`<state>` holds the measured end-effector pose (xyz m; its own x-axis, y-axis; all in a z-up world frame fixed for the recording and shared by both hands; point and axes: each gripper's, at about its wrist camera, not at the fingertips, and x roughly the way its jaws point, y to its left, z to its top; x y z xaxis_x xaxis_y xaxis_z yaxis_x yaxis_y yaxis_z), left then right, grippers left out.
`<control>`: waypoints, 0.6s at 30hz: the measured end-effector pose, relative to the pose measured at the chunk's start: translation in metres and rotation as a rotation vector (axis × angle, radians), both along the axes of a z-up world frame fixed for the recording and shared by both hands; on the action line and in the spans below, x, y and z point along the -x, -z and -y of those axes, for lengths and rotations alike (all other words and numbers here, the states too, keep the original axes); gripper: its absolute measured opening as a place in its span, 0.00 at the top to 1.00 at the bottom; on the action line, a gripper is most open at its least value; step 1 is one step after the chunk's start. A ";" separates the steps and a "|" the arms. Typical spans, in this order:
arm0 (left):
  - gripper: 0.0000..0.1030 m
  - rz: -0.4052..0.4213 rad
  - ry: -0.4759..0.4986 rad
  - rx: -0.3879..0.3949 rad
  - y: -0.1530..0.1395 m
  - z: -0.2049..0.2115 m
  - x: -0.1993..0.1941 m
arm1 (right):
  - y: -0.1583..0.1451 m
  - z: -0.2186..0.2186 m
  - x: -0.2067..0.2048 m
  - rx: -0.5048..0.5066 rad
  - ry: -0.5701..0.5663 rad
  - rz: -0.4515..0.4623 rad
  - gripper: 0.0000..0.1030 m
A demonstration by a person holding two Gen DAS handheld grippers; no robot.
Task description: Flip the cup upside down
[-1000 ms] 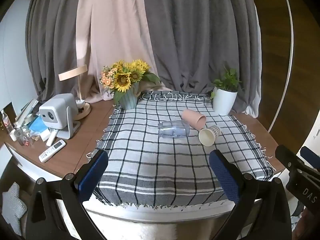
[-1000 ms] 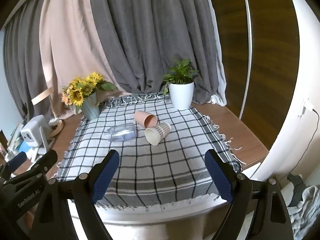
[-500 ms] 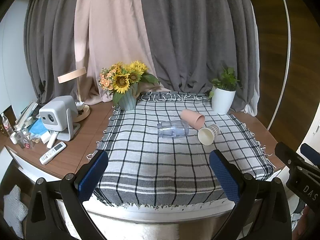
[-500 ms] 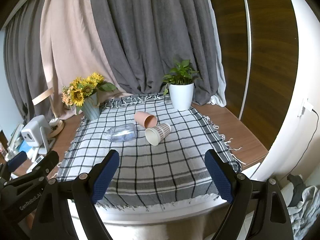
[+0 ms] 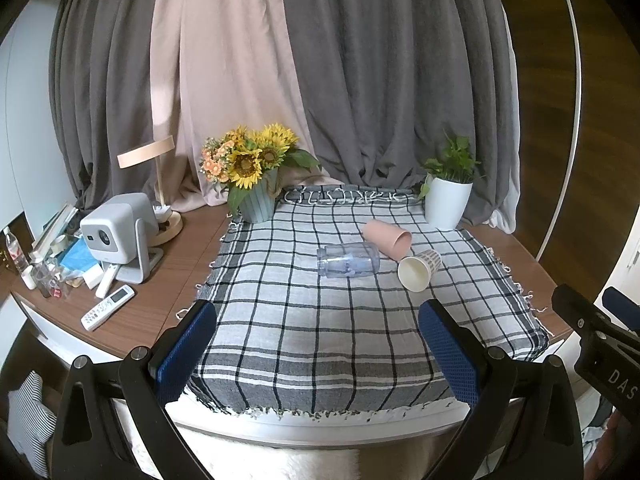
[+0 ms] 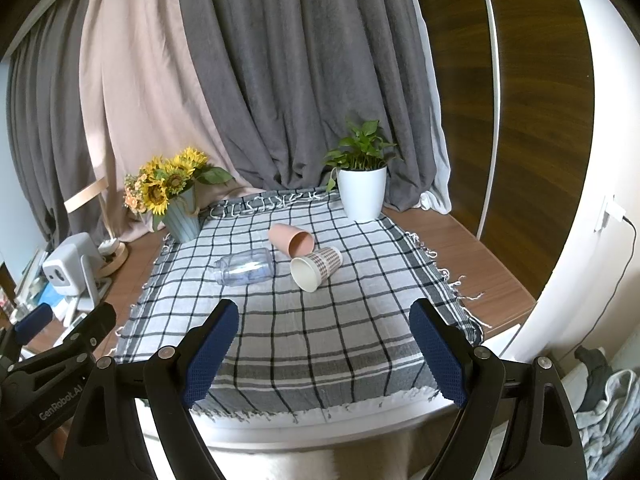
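Three cups on their sides near the middle of the frame, on a checked cloth (image 5: 304, 332) spread over the bench (image 5: 172, 280): clear plastic cup (image 5: 348, 260) to the left, pink cup (image 5: 387, 239) behind and to its right, patterned paper cup (image 5: 419, 270) at the right with its pale mouth turned toward the camera. Pink and paper cups touching or nearly so; clear cup just beside them. Same trio in the right wrist view: clear cup (image 6: 245, 267), pink cup (image 6: 291, 239), paper cup (image 6: 315, 268). Left gripper (image 5: 318, 354) at the bottom of the frame, spread wide, empty, well short of the cups. Right gripper (image 6: 324, 354) likewise wide and empty, near the cloth's front edge. Sunflowers in a vase (image 5: 254, 172) at the cloth's upper left corner, potted plant (image 5: 448, 188) at its upper right. Small projector (image 5: 116, 234) and remote control (image 5: 108, 307) on bare wood at left. Grey and beige curtains (image 5: 320, 60) behind.
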<state>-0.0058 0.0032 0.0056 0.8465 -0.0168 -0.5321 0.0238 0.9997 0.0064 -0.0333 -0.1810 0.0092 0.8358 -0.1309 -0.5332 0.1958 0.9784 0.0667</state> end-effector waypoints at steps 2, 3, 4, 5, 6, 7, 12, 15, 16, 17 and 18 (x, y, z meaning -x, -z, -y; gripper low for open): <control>0.00 0.001 0.000 -0.001 0.001 0.000 0.001 | 0.000 0.001 0.000 -0.001 -0.003 0.001 0.15; 0.00 0.001 0.002 -0.001 0.001 0.000 0.001 | 0.000 0.000 0.000 0.000 -0.003 0.000 0.15; 0.00 0.001 0.002 -0.001 0.001 0.000 0.001 | 0.000 0.000 0.000 0.000 0.000 0.001 0.15; 0.00 0.002 0.002 0.000 0.001 0.000 0.001 | 0.000 0.000 0.000 0.000 -0.001 0.000 0.15; 0.00 0.002 0.001 0.000 0.001 0.000 0.001 | 0.000 0.000 0.001 -0.001 -0.002 0.002 0.15; 0.00 0.002 0.001 -0.001 0.001 0.000 0.001 | 0.000 0.000 0.000 0.000 0.000 0.003 0.15; 0.00 0.000 0.003 0.001 0.002 0.000 0.000 | 0.000 0.000 0.000 0.001 0.001 0.003 0.15; 0.00 -0.001 0.004 0.001 0.002 0.000 0.000 | 0.000 0.000 0.000 0.002 0.001 0.004 0.15; 0.00 0.000 0.004 0.001 0.002 0.000 0.000 | 0.000 0.000 0.000 0.003 0.001 0.004 0.15; 0.00 -0.001 0.005 0.000 0.003 0.001 -0.001 | 0.000 0.001 0.000 0.001 0.001 0.003 0.15; 0.00 0.000 0.006 -0.001 0.003 0.001 -0.001 | 0.000 0.001 0.000 0.001 0.001 0.004 0.15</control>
<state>-0.0052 0.0024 0.0026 0.8464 -0.0213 -0.5321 0.0296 0.9995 0.0071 -0.0333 -0.1815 0.0090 0.8375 -0.1324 -0.5301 0.1968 0.9782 0.0667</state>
